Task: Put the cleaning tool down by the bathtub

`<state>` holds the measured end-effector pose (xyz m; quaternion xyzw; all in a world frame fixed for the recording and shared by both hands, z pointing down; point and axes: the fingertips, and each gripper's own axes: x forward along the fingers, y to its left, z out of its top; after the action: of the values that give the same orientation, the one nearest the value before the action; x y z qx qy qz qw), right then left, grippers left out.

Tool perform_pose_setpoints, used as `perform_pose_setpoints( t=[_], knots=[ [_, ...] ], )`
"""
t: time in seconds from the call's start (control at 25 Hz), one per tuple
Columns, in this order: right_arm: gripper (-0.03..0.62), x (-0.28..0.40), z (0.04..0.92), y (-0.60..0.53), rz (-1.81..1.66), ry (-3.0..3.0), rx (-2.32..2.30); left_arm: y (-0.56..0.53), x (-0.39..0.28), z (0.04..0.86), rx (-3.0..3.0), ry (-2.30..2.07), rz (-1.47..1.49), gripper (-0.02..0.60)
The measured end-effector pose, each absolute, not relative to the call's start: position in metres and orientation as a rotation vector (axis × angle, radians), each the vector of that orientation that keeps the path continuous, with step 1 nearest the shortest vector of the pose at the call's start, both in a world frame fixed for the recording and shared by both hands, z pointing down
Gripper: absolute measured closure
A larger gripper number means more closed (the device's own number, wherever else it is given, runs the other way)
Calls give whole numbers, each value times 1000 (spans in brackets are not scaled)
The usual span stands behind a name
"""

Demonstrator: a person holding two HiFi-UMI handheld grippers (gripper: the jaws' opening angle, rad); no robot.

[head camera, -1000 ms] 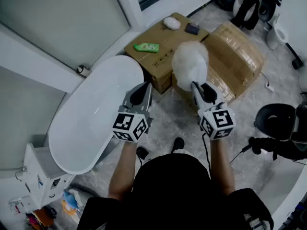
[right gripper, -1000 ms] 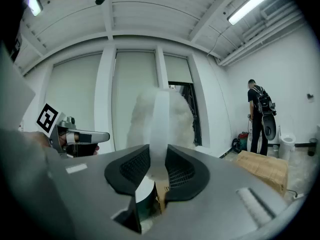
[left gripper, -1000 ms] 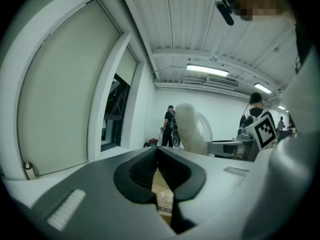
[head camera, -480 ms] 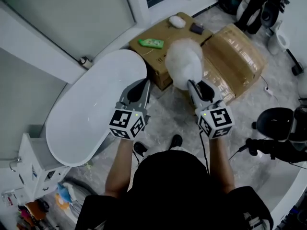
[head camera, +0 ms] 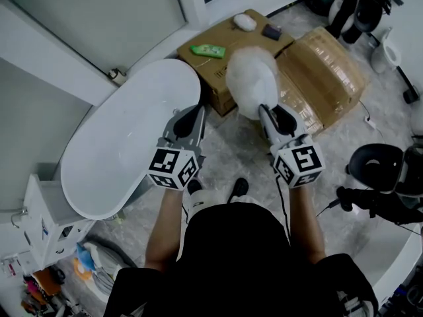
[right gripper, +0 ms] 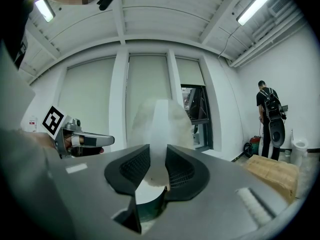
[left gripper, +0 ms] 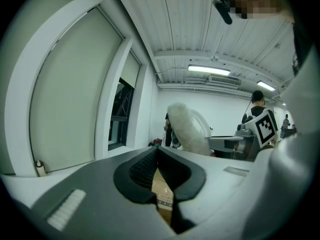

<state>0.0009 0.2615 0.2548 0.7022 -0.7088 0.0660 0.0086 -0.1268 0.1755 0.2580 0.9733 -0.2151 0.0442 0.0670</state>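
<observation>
The cleaning tool is a fluffy white duster [head camera: 252, 82] with a pale handle. My right gripper [head camera: 267, 113] is shut on that handle and holds the duster upright; in the right gripper view the fluffy head [right gripper: 161, 123] rises straight from between the jaws of the right gripper [right gripper: 153, 170]. My left gripper [head camera: 190, 122] is shut with nothing in it, and hovers over the floor beside the white oval bathtub [head camera: 122, 147]. The left gripper view shows the left gripper [left gripper: 159, 166] with jaws together, and the duster [left gripper: 186, 129] off to the right.
Two cardboard boxes [head camera: 221, 65] [head camera: 328, 81] stand ahead, the first carrying a green packet [head camera: 208, 50], a white lump [head camera: 244, 22] and a dark item [head camera: 271, 32]. A black chair [head camera: 385, 170] is at right. A white shelf unit [head camera: 46, 233] stands by the tub's near end.
Both grippers have stayed about level while the view shifted; the duster has edged slightly left, toward the bathtub side. The jaws have not changed.
</observation>
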Motion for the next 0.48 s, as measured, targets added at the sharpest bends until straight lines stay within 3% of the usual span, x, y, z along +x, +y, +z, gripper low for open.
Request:
perform_pose_setpoints(
  t=[0.48],
  knots=[
    [494,7,264,248,267,-2249,2202,162,-122,271,2912,-650,176,584]
  ],
)
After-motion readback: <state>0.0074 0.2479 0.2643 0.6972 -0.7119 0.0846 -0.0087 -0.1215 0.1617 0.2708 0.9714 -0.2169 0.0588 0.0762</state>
